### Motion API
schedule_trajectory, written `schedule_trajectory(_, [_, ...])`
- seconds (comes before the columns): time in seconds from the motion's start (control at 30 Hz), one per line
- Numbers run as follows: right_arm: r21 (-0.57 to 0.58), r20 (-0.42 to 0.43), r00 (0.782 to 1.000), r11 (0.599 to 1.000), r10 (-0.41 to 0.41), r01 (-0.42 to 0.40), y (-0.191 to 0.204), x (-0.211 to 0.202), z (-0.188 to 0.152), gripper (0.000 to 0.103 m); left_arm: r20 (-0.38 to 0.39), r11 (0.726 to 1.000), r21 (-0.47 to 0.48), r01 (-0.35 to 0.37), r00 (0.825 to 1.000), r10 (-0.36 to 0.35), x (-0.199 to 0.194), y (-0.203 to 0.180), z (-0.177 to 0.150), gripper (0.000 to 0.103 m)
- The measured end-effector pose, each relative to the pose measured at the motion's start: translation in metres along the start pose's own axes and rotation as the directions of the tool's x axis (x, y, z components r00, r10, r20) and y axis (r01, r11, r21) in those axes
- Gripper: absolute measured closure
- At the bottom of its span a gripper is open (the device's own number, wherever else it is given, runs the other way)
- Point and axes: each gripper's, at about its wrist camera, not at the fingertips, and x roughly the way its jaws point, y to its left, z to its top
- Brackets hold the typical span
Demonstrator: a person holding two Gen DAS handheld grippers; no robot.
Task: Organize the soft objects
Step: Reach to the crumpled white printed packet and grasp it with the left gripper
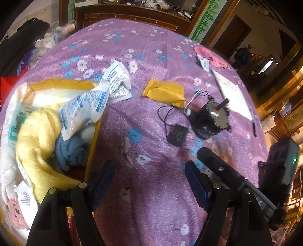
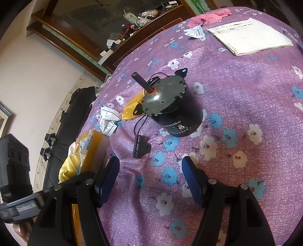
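**Both fingers spread and empty above the cloth; soft pieces wait near the far edge**

The left gripper (image 1: pixel 149 181) has its fingers spread with nothing between them, only the purple flowered cloth (image 1: pixel 151 132) below. The right gripper (image 2: pixel 150 179) is likewise spread and empty over the same cloth.

Just beyond the fingers sits a black motor (image 2: pixel 176 111) with its wires and a small plug (image 2: pixel 141 146). It is hard and likely heavy, no part of the sorting, and best steered round.

At the desk's left edge a yellow box (image 1: pixel 92 143) already holds soft goods: a yellow towel (image 1: pixel 37 136), a blue cloth (image 1: pixel 70 149) and white printed packs (image 1: pixel 85 109) that spill over its rim.

A yellow pouch (image 1: pixel 165 92) lies loose past the motor. It looks light, flat and slick, so I would pinch it at a raised edge or corner rather than press on its face.

Toward the far right edge a pink cloth (image 2: pixel 208 16) lies bunched, limp and easily gathered at a fold, with a small white pack (image 2: pixel 196 32) just beside it. The paper sheet (image 2: pixel 250 36) nearby is flat and thin.
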Motion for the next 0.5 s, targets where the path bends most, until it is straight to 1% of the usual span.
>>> schedule_trajectory(0.17, [-0.005, 0.001, 1.000, 1.000, -0.007, 0.007, 0.0016, -0.0003, -0.0009, 0.036, 0.007, 1.000, 0.015, -0.014, 1.000, 0.014, 0.0025, -0.0008, -0.0020, 0.024])
schedule_trajectory(0.5, [0.003, 0.001, 1.000, 1.000, 0.000, 0.000, 0.0013, -0.0003, -0.0004, 0.036, 0.017, 0.999, 0.031, -0.013, 1.000, 0.013, 0.0022, 0.0021, -0.0020, 0.024])
